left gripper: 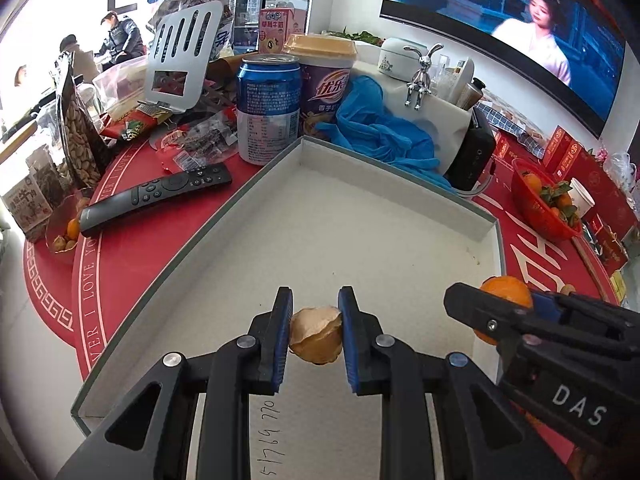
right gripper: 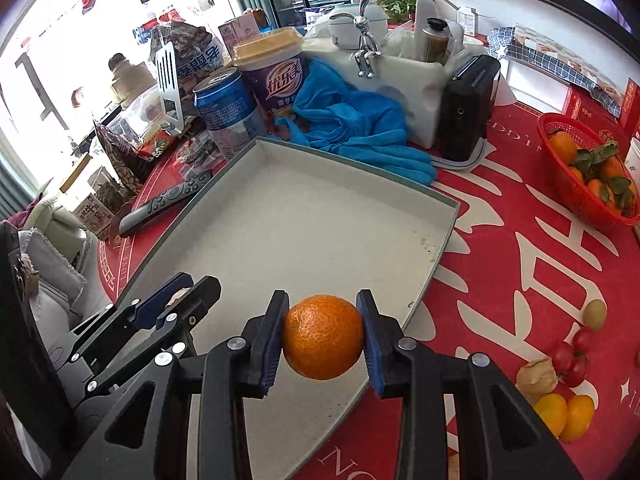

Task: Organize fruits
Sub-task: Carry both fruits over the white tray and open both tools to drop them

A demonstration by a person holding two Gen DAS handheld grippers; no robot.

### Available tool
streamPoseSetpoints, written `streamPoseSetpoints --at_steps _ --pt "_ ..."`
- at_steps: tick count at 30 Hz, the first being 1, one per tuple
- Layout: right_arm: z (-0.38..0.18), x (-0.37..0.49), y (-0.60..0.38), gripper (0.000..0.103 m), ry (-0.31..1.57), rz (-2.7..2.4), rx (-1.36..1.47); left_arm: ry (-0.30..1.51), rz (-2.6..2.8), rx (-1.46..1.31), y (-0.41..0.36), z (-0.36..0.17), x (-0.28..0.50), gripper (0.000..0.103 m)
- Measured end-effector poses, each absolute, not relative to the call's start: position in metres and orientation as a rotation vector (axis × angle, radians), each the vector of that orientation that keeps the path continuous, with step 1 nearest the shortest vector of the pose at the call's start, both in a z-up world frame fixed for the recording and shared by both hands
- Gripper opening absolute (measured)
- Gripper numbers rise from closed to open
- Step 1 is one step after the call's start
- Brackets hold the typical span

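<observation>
Husked fruit [left gripper: 316,335] clamped in left gripper [left gripper: 315,334], orange [right gripper: 323,336] clamped in right gripper [right gripper: 322,334], both held just above near end of grey tray [right gripper: 224,184]. Nothing set inside yet, so barely started by the look of it. More fruit [right gripper: 568,360] waiting on red desk [right gripper: 500,240] at right. Low rim all round; broad bare floor ahead, clutter only past far edge.
</observation>
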State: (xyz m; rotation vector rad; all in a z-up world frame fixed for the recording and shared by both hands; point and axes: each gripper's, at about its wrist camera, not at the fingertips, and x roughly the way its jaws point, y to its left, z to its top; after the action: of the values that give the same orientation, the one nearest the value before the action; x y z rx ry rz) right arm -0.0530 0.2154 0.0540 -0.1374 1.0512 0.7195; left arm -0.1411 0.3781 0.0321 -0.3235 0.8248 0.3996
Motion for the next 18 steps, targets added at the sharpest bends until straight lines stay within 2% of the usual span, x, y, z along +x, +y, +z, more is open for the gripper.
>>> streamPoseSetpoints --at_steps 8,11,13,15,16,17,18 --pt "0.054 -0.052 0.216 0.036 1.053 0.717 -0.151 0.822 0.418 -0.314 0.378 0.033 -0.142 0.027" --pt "0.053 -0.053 0.217 0.036 1.048 0.729 -0.147 0.817 0.436 -0.306 0.378 0.034 -0.144 0.040" --pt "0.054 -0.052 0.217 0.036 1.048 0.725 -0.146 0.816 0.461 -0.313 0.380 0.035 -0.146 0.064" --pt "0.057 -0.049 0.210 0.039 1.051 0.717 -0.121 0.793 0.463 -0.343 0.383 0.038 -0.150 0.073" --pt "0.060 -0.048 0.205 0.056 1.045 0.706 -0.113 0.782 0.453 -0.349 0.382 0.039 -0.151 0.079" --pt "0.064 -0.048 0.197 0.091 1.029 0.696 -0.097 0.774 0.437 -0.348 0.380 0.041 -0.151 0.079" --pt "0.070 -0.047 0.187 0.103 1.010 0.699 -0.069 0.764 0.414 -0.335 0.373 0.044 -0.151 0.079"
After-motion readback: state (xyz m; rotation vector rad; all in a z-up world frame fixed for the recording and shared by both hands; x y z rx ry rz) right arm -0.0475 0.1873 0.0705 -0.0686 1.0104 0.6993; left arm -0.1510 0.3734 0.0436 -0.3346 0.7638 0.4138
